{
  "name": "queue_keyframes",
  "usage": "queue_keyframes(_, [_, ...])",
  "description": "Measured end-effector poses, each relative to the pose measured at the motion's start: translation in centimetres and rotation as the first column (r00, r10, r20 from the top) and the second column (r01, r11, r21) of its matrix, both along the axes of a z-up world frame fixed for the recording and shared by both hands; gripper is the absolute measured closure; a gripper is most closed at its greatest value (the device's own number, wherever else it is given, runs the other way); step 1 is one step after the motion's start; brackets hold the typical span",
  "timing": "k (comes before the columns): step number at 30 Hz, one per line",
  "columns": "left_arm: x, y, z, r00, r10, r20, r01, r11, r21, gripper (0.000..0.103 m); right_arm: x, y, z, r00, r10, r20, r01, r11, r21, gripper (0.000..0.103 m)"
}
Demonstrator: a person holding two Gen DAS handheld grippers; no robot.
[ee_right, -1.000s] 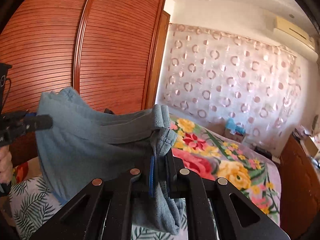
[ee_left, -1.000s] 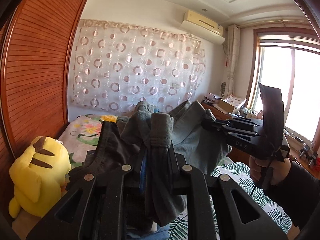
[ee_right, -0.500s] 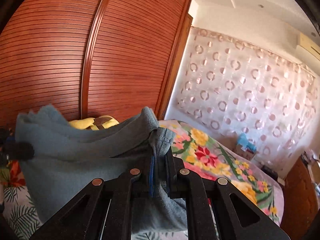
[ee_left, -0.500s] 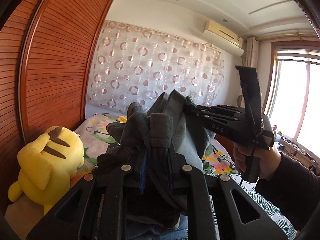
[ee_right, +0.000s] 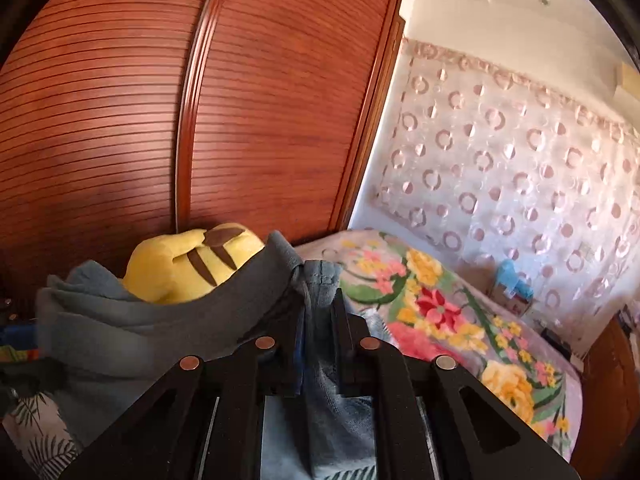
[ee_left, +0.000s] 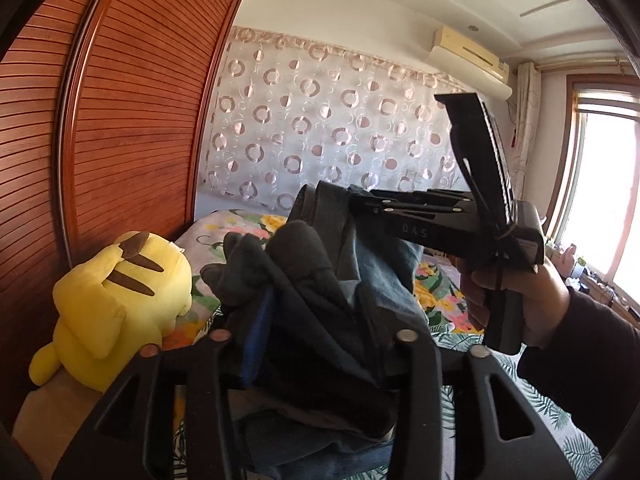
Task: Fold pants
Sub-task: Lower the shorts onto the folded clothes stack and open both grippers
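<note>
The pants [ee_left: 316, 308] hang in the air above the bed [ee_right: 460, 320], off its leaf-print near end, bunched into dark grey-blue folds with a thick hemmed band along the top. They run as a short, sagging span from one claw to the other, so their long axis lies side to side between the two hands and the loose length drops below both grips, out of sight. The left claw [ee_left: 312, 316] is pinching a thick wad of the cloth, which spills over its fingers on both sides. The right claw [ee_right: 318, 308] is pressed together on a narrower fold of the band; in the left view it [ee_left: 360, 208] sits just beside and slightly above the left grip, the two held edges almost touching. Judging by that, the ends are about matched, and the next move likely turns on lowering the doubled cloth flat onto the bed. A yellow plush toy [ee_left: 116, 300] lies at the bed's wardrobe-side edge, near the left claw.
</note>
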State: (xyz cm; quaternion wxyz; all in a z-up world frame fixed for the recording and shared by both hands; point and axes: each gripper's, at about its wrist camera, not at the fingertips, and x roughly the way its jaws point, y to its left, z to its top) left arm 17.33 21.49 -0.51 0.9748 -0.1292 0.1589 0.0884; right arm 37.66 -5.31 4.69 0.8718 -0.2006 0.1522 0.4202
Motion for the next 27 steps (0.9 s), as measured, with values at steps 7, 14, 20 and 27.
queue_keyframes(7, [0.2, 0.1, -1.0, 0.998, 0.017, -0.053, -0.017, 1.0, 0.005, 0.053, 0.5, -2.8, 0.7, 1.0, -0.021, -0.021, 0.022, 0.999, 0.036, 0.059])
queue_keyframes(14, [0.5, -0.1, -1.4, 0.995, 0.019, -0.094, -0.017, 1.0, 0.023, 0.053, 3.0, -4.0, -1.0, 0.991, -0.108, -0.079, 0.106, 0.994, -0.024, 0.059])
queue_keyframes(20, [0.7, -0.6, -1.0, 0.993, 0.017, -0.113, -0.012, 0.999, 0.047, 0.053, 4.2, -3.5, -0.9, 0.979, -0.143, -0.144, 0.146, 0.989, 0.008, 0.059])
queue_keyframes(27, [0.0, -1.2, -0.2, 0.992, 0.014, -0.122, -0.004, 0.997, 0.082, 0.053, 0.9, -4.9, 0.5, 0.978, -0.119, -0.173, 0.134, 0.988, 0.076, 0.059])
